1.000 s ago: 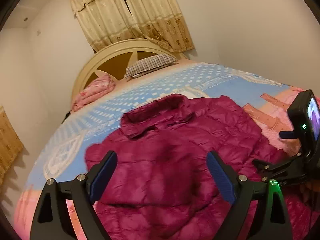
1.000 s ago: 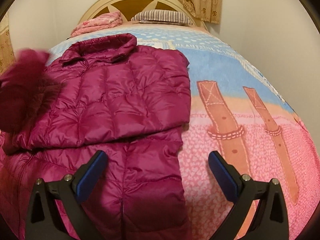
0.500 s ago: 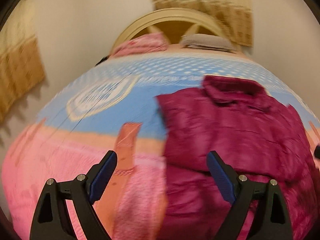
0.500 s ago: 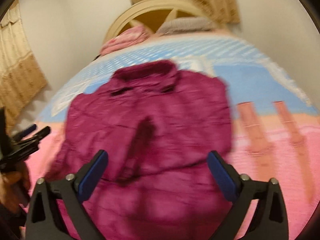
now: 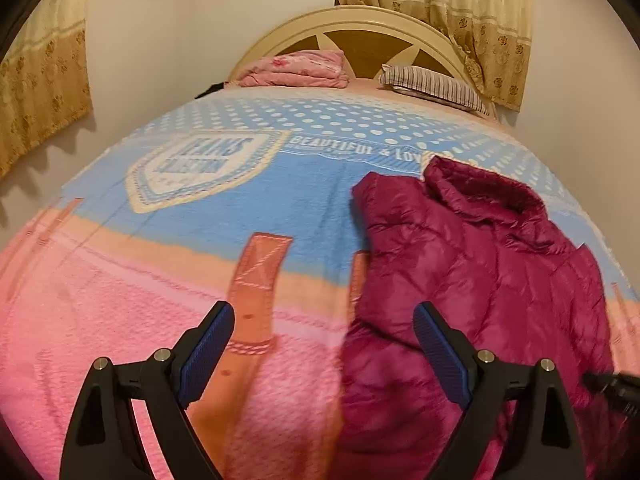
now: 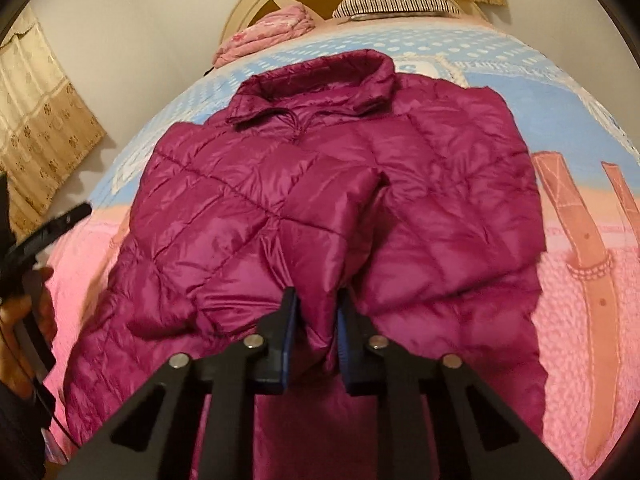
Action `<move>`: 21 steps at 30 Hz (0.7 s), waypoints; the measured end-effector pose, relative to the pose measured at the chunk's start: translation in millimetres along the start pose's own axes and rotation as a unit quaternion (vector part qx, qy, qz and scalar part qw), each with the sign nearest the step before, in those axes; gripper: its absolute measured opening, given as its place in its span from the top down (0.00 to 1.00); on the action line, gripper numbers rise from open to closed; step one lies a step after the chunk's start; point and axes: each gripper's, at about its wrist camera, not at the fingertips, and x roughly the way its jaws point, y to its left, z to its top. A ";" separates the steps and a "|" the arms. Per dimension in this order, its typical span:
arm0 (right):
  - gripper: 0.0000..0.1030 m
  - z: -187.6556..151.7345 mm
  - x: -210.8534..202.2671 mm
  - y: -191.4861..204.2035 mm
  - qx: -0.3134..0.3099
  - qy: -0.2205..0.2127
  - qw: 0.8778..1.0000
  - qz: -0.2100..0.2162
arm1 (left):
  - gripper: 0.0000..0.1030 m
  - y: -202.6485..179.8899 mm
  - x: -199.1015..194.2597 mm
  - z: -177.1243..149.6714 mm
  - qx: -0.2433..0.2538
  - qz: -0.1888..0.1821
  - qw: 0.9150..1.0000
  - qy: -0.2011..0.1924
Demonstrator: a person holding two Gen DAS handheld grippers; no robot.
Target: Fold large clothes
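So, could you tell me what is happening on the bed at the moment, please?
A person is folding a magenta puffer jacket laid out on the bed's blanket. The right gripper is shut on a fold of the jacket near its middle. The left gripper is open and holds nothing, hovering over the blanket just beside the jacket's edge. The sleeves look folded in.

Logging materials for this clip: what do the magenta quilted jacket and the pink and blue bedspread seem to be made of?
Magenta quilted jacket: thin glossy synthetic shell, probably nylon or polyester, with puffy stitched panels that suggest down or fibre fill. Pink and blue bedspread: matte, nubby printed surface, likely fleece or terry-like fabric; the weave is too blurred to confirm.
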 end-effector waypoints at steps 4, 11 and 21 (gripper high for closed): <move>0.54 -1.1 -3.0 -12.2 0.012 0.001 1.000 -0.008 | 0.11 -18.7 1.7 10.7 0.010 -0.013 1.000 -0.004; 0.36 16.1 -39.6 -5.1 0.023 -0.081 0.992 -0.093 | 0.11 -55.7 22.4 31.3 0.019 -0.028 0.999 -0.010; 0.40 54.6 7.9 45.5 -0.041 -0.082 0.994 -0.065 | 0.11 -90.2 87.3 26.6 0.037 -0.061 0.997 0.018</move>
